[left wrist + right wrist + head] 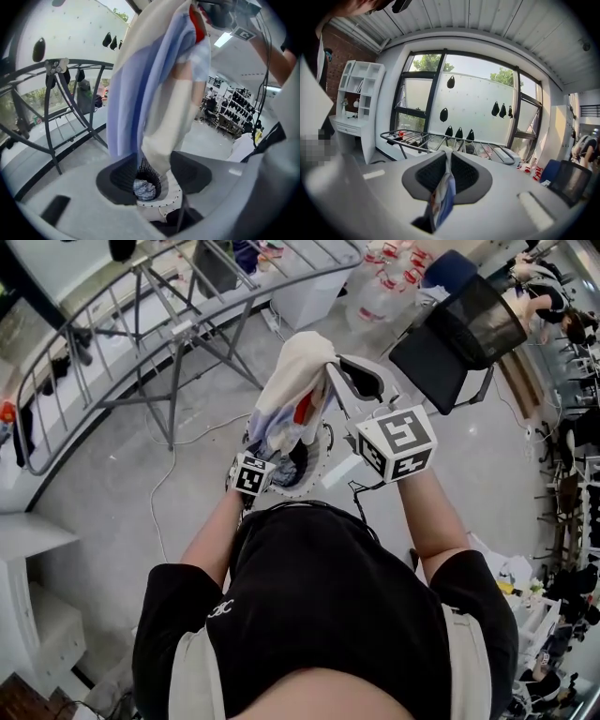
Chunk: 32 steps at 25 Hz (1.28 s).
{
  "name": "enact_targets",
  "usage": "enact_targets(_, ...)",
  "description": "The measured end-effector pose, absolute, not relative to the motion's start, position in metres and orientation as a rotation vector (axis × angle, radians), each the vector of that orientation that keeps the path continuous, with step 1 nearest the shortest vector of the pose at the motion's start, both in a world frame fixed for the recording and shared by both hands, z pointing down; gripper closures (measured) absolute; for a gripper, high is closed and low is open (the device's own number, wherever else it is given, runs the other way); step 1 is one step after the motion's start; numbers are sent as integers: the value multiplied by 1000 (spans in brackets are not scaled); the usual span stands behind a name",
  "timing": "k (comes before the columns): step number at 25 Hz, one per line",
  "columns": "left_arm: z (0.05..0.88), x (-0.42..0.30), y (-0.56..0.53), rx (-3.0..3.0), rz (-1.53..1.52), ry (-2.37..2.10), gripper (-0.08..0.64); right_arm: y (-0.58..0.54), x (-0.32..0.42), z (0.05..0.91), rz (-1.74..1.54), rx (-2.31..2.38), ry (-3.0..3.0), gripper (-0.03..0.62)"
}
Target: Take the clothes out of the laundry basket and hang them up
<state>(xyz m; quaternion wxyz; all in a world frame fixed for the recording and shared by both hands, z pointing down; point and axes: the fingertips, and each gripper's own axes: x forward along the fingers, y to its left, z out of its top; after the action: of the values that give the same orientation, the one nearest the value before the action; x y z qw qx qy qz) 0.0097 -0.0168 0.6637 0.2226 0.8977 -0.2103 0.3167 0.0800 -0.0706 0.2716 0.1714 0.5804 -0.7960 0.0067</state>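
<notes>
One garment (291,390), a cream, pale-blue and red piece, is out of the laundry basket (317,482) and up in the air. For this item the task is about half done: it is lifted but not yet hung.

The right gripper (446,161) has its jaws clenched on a fold of the cloth near the top and holds it high above the basket. The left gripper (154,169) is lower, just over the basket's mouth, with its jaws released and well apart. The garment's cream lower end hangs down between them, and I judge that the pads do not press on it.

The drying rack (141,320) stands well apart from the person, beyond the basket at the upper left of the head view. Its nearer rails look bare, though the far end is too small and cluttered to say whether anything hangs there. At least one more piece shows at the bottom of the basket, a blue-and-white patterned cloth (144,188).

What is left, as I judge it, is to take a second hold on the hanging end, spread the garment, carry it across to the rack and drape it over a rail. After that comes a return for what lies in the basket. Most of the work looks to be ahead.
</notes>
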Motion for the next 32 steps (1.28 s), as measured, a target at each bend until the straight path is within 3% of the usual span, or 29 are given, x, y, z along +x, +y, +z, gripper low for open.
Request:
enact_targets(3, 660, 0, -30, 2441, 801, -680, 508, -67, 84, 273, 26, 1655, -2249, 541)
enact_targets(4, 658, -3, -36, 2431, 773, -706, 548, -66, 87, 273, 30, 1662, -2245, 541)
enact_targets(19, 612, -84, -95, 2395, 655, -998, 548, -68, 124, 289, 90, 1749, -2232, 541)
enact_targets(32, 495, -177, -133, 2414, 424, -1397, 548, -74, 126, 301, 122, 1703, -2329, 541)
